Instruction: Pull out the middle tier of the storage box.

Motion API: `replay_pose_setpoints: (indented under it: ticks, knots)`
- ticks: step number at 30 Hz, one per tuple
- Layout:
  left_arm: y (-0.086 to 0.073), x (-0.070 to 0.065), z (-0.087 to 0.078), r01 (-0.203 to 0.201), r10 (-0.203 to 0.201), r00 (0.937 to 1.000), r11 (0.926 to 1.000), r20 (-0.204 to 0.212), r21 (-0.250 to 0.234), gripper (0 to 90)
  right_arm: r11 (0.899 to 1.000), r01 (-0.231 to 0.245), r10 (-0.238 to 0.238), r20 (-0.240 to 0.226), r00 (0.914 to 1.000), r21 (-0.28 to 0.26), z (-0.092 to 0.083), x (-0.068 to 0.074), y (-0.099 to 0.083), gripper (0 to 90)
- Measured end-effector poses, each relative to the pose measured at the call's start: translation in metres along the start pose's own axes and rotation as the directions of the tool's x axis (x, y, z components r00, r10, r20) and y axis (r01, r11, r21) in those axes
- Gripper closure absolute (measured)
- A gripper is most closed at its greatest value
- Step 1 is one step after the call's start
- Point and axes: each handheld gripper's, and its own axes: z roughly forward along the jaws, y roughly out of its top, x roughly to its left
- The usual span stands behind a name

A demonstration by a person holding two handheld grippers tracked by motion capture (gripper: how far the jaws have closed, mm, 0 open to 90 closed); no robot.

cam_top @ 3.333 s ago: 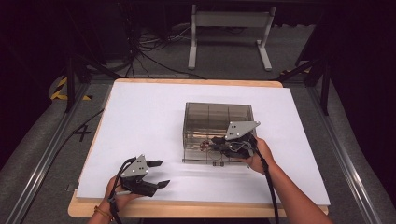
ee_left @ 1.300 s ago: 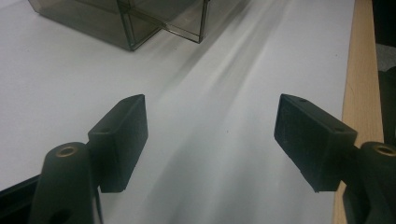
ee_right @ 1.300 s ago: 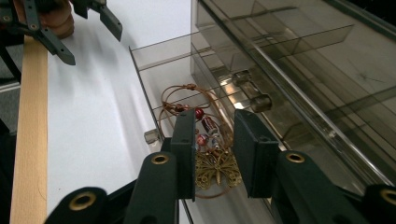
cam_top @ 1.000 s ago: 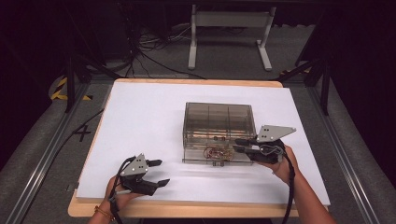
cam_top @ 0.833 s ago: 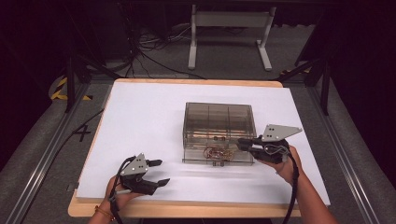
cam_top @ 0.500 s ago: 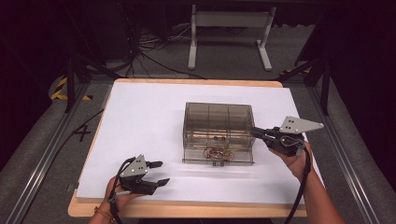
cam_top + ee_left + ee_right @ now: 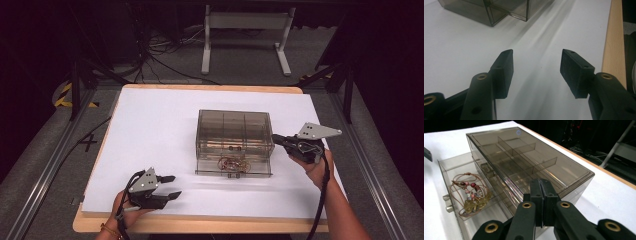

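Right now the smoky clear box (image 7: 235, 132) sits near the middle of the white tabletop (image 7: 155, 125), with its bottom drawer (image 7: 233, 167) pulled out toward the person. Inside that drawer lies a beaded necklace (image 7: 471, 195) of thin cord loops, red and pale beads and a gold leaf-shaped piece. The upper part of the box is split by clear dividers into several compartments. The right gripper (image 7: 276, 139) is held just beside the box's right end, pointing at it, with its jaws pressed together on nothing; in the right gripper view (image 7: 541, 185) they meet in front of the box's near corner. The left gripper (image 7: 170, 186) rests near the front left edge of the tabletop, well apart from the box. Its jaws have just been closing and stand partly spread, with only bare tabletop between them in the left gripper view (image 7: 536, 56).
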Motion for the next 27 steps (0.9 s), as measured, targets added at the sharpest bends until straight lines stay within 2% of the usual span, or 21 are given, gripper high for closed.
replay_pose_setpoints:
  ticks: [9,12,14,20,27]
  knots:
    - [-0.002,-0.002,-0.002,-0.010,0.010,0.9999,0.9999,0.006,-0.004,43.4,0.999,0.008,-0.008,0.010,0.9999,0.036,0.009,0.004,-0.002,89.3]
    - [-0.004,-0.003,-0.003,-0.008,0.008,0.9998,0.9999,0.016,-0.008,44.7,1.000,-0.017,0.017,-0.002,0.9999,0.018,0.012,0.002,-0.003,89.4]
    - [-0.004,-0.004,-0.004,-0.009,0.009,0.9999,0.9999,0.012,-0.008,44.8,1.000,-0.019,0.019,0.006,0.9998,0.019,0.012,0.001,-0.003,89.7]
    - [-0.006,-0.002,-0.007,0.014,-0.014,0.9998,0.9998,0.013,-0.014,44.9,1.000,-0.016,0.016,0.006,0.9999,0.021,0.014,0.002,-0.002,90.0]
    - [-0.006,-0.004,-0.005,0.037,-0.037,0.9993,0.9993,0.010,0.001,45.5,1.000,-0.023,0.023,-0.005,0.9997,0.011,0.013,0.003,-0.004,90.0]
